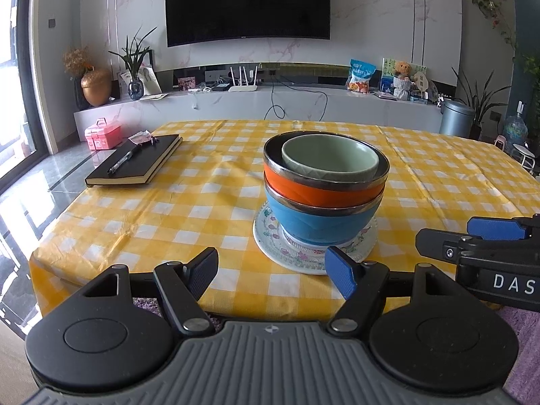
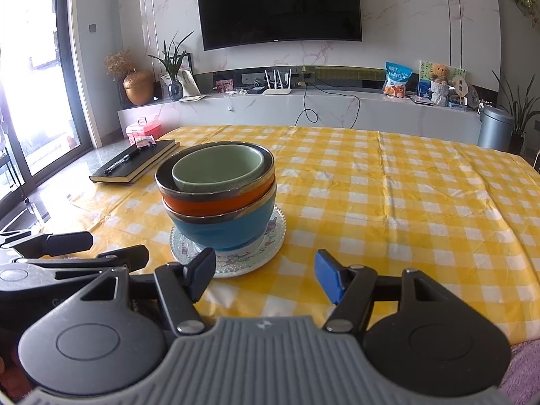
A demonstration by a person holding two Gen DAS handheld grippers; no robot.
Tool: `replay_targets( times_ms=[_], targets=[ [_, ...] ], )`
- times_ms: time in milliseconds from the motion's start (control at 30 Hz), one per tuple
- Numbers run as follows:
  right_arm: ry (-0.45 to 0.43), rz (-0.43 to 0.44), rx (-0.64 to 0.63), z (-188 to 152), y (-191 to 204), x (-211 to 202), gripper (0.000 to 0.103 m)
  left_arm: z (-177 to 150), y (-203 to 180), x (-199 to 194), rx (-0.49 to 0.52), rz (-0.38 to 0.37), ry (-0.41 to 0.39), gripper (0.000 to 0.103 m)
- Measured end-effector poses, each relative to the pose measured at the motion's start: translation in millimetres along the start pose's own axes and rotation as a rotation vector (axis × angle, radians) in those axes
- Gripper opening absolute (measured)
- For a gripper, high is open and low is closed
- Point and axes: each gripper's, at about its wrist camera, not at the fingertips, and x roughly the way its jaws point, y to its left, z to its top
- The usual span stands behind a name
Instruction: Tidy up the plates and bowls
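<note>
A stack stands on the yellow checked table: a pale green bowl (image 1: 330, 161) inside an orange bowl (image 1: 320, 193), inside a blue bowl (image 1: 317, 223), on a patterned glass plate (image 1: 276, 248). The stack also shows in the right wrist view: green bowl (image 2: 217, 172), orange bowl (image 2: 206, 204), blue bowl (image 2: 226, 229), plate (image 2: 246, 260). My left gripper (image 1: 271, 270) is open and empty, just short of the plate at the table's near edge. My right gripper (image 2: 265, 270) is open and empty, to the right of the stack. Each gripper appears at the edge of the other's view.
A black notebook (image 1: 135, 162) with a pen (image 1: 125, 158) lies at the table's far left. Beyond the table are a TV console with a router (image 1: 243, 82), a pink box (image 1: 102, 135) on the floor, and a grey bin (image 1: 456, 116).
</note>
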Motion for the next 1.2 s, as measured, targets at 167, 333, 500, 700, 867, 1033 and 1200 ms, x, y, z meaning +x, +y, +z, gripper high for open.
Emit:
replay_targets(
  times_ms=[167, 333, 500, 700, 867, 1033, 1200],
  targets=[
    [-0.001, 0.003, -0.004, -0.2, 0.0, 0.6, 0.065, 0.1, 0.2, 0.5, 0.001, -0.001, 0.0, 0.085],
    [-0.001, 0.004, -0.003, -0.2, 0.0, 0.5, 0.065, -0.3, 0.1, -0.5, -0.001, 0.005, -0.003, 0.085],
    [0.0, 0.004, -0.002, 0.1, -0.1, 0.7, 0.065, -0.8, -0.2, -1.3, 0.004, 0.004, -0.007, 0.085],
    [-0.001, 0.004, -0.003, 0.0, -0.2, 0.7, 0.065, -0.9, -1.1, -2.0, 0.01, 0.0, -0.009, 0.085],
    [0.0, 0.004, -0.002, 0.1, 0.1, 0.4, 0.066, -1.0, -1.3, -2.1, 0.01, 0.0, -0.011, 0.085],
    [-0.001, 0.004, -0.005, 0.3, 1.1, -0.1, 0.067, -1.0, -1.3, -2.2, 0.01, 0.0, -0.011, 0.085],
    [0.0, 0.003, -0.004, 0.0, 1.4, -0.2, 0.067, -1.2, -1.4, -2.3, 0.011, 0.0, -0.011, 0.085]
  ],
)
